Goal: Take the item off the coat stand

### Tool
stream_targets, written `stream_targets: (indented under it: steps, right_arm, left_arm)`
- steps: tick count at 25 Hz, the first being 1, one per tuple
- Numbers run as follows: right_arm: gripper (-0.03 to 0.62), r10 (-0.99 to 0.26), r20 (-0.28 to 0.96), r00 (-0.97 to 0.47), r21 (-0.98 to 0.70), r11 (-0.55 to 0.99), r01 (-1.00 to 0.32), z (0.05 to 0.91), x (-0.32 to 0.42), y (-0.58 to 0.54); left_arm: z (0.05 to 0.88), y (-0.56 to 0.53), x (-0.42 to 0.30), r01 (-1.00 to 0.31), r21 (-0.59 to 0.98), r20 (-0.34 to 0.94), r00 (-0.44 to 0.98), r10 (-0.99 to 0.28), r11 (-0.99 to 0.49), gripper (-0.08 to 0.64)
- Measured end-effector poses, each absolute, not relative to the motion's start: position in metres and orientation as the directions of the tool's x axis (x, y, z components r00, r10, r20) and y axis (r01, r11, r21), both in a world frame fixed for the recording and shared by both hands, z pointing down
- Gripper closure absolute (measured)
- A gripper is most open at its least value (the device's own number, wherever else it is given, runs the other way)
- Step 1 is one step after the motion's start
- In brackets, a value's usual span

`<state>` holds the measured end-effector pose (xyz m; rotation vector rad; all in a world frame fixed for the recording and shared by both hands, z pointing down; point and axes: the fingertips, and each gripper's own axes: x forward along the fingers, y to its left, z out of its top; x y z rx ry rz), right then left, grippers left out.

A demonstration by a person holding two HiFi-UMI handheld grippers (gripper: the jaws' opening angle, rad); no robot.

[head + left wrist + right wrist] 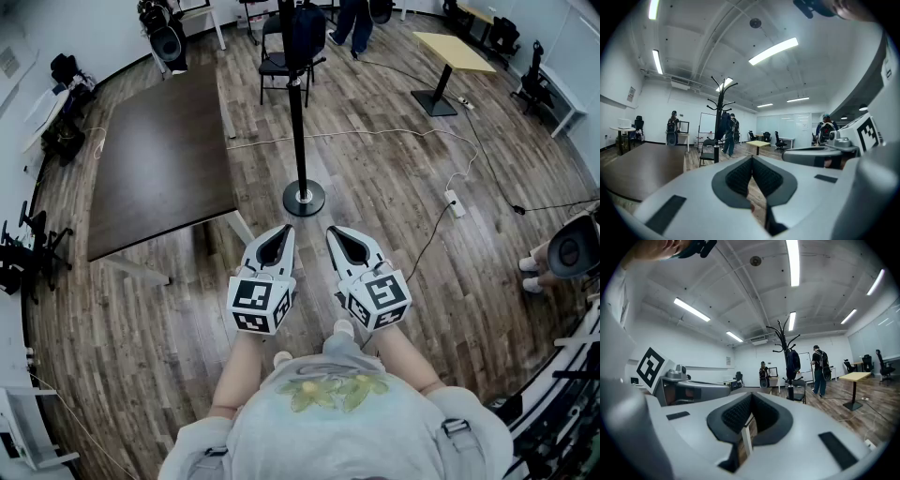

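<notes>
**Grippers.** L gripper (281, 230) and R gripper (335, 231) sit side by side, just apart, approx. level, both aimed at the coat stand (297, 112). On each, the jaws are pressed together with tips meeting. Nothing is pinched, per both gripper views.

**Coat stand.** Black pole on a round base, upright on the wood floor (394, 187), ahead of the grippers and not touched.

**Task item.** The dark item (306, 33) (garment or bag, cannot tell which) hangs at the top of the stand. In the R gripper view it hangs against the pole, below the hooks.

**Surroundings.**
- Dark table (159, 159): left of stand, near.
- Black chair (274, 58): just behind stand.
- Yellow table (454, 51): far right, well apart.
</notes>
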<state>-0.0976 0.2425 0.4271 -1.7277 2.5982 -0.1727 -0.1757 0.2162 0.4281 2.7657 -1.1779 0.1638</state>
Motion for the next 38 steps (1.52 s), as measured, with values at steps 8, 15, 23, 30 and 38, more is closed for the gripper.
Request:
stream_targets:
  steps: [8,15,23,30,38]
  right_arm:
    - [0.584,-0.907,0.038,-0.419,-0.114,0.413,-0.904,0.431,-0.056,0.224]
    - [0.584,-0.883,0.062,-0.466,-0.094,0.46,-0.883,0.43,-0.013,0.209]
    - [0.584,-0.86,0.088,-0.503,-0.109,0.493,-0.863,0.448,0.009,0.197]
    - [0.584,-0.864,0.103,-0.493,-0.133,0.48,-0.867,0.458,0.025,0.168]
    - [0.584,-0.87,0.107,-0.481,-0.13,0.467,-0.875,0.464,0.03,0.095]
  left_arm:
    - [0.435,0.198,-0.141,-0.749,0.102,0.148,0.662,-0.735,-0.654,0.545]
    - [0.433,0.183,-0.102,-0.787,0.116,0.145,0.617,-0.773,-0.606,0.543]
    - [0.456,0.18,-0.09,-0.826,0.102,0.199,0.564,-0.802,-0.555,0.543]
    - [0.465,0.146,-0.092,-0.843,0.11,0.223,0.538,-0.813,-0.527,0.543]
    - [0.462,0.069,-0.082,-0.83,0.085,0.206,0.555,-0.806,-0.551,0.543]
